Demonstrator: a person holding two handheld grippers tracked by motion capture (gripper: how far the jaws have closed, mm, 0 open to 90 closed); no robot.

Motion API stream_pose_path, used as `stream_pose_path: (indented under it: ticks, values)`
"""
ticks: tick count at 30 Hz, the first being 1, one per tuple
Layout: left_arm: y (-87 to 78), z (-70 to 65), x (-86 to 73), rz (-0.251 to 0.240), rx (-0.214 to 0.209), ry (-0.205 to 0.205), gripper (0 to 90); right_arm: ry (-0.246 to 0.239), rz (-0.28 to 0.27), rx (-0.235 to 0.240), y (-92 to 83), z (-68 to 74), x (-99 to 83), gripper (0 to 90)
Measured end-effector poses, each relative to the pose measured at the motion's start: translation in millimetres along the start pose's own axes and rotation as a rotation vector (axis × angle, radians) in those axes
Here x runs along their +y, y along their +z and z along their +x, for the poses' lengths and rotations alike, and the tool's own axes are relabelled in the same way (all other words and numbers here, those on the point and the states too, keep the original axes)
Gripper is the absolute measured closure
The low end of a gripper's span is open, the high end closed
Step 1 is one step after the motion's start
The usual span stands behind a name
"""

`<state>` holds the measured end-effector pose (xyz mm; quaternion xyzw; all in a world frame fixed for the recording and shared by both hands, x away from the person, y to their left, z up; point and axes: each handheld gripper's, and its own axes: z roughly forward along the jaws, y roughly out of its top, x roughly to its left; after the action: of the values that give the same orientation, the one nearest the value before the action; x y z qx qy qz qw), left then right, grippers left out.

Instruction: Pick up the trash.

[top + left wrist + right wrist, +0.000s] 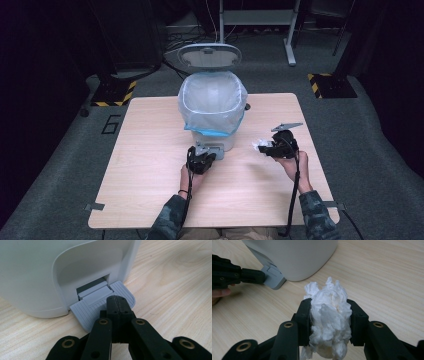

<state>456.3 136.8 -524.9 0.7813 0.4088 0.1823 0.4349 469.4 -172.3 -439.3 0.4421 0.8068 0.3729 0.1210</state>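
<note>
White tissue, crumpled into a wad, sits pinched between the jaws of my right gripper, held just above the tabletop to the right of the bin; my left gripper, jaws pressed together, bears on the grey pedal at the bin's near foot, and the lid stands raised; the open mouth lies up and leftward from the wad, nearer my right hand; the wad's long axis runs along the jaws.
</note>
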Motion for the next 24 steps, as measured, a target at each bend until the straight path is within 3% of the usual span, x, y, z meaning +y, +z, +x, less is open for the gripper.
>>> stream_pose_path:
  ticks: [15, 17, 24]
  values:
    - [0.5, 0.0, -0.1, -0.008, -0.006, -0.011, 90.0, -0.028, -0.030, 0.019, -21.8, 3.7, 19.4, 60.5]
    - [-0.1, -0.2, 0.0, 0.003, 0.003, 0.006, 89.9, -0.038, -0.031, 0.018, -24.9, 4.7, 23.9, 60.5]
    - [0.0, 0.3, 0.1, 0.001, -0.001, 0.004, 89.9, -0.042, -0.043, 0.039, -32.6, 6.2, 33.7, 60.5]
